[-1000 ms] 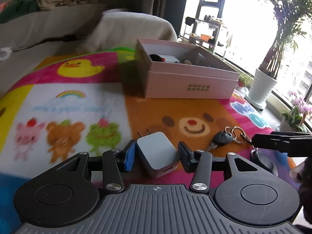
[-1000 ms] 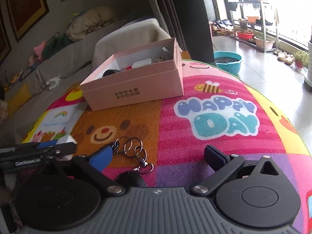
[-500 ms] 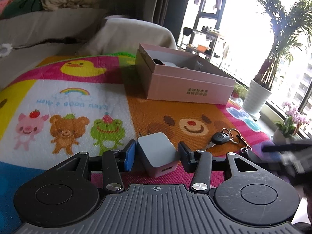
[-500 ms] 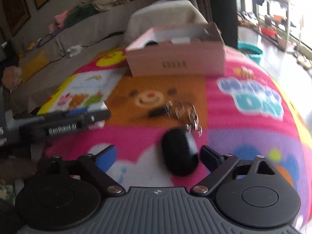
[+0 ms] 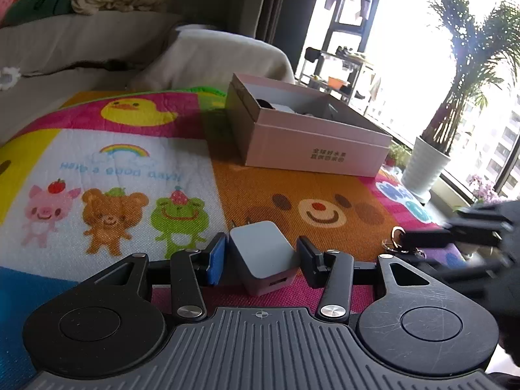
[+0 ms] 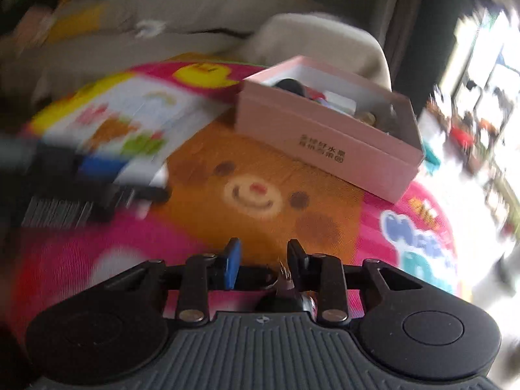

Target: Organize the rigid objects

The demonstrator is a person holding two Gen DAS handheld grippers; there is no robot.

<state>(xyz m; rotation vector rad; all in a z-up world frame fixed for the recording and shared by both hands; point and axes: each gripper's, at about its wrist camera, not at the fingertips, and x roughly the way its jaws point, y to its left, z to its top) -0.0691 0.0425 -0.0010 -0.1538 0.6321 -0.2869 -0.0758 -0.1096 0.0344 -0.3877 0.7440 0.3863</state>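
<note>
My left gripper (image 5: 263, 256) is shut on a grey-white USB charger (image 5: 260, 243), prongs pointing away, low over the colourful play mat (image 5: 123, 169). An open pink box (image 5: 312, 149) with several small items inside stands further back on the mat. In the right wrist view my right gripper (image 6: 263, 256) has its jaws closing, with the black fob and rings of a bunch of keys (image 6: 285, 279) between them. From the left wrist view that gripper (image 5: 422, 239) is a blur at the right, key rings (image 5: 395, 242) at its tip. The pink box (image 6: 325, 143) lies ahead of it.
A grey sofa (image 5: 65, 39) with cushions runs behind the mat, beside a beige covered seat (image 5: 221, 55). A white pot with a tall plant (image 5: 425, 169) stands by the window at the right. A metal rack (image 5: 338, 65) stands further back.
My right gripper rolled, swung over the keys and narrowed its jaws around the fob. The keys have left their spot on the bear's face. The left gripper still holds the charger.
</note>
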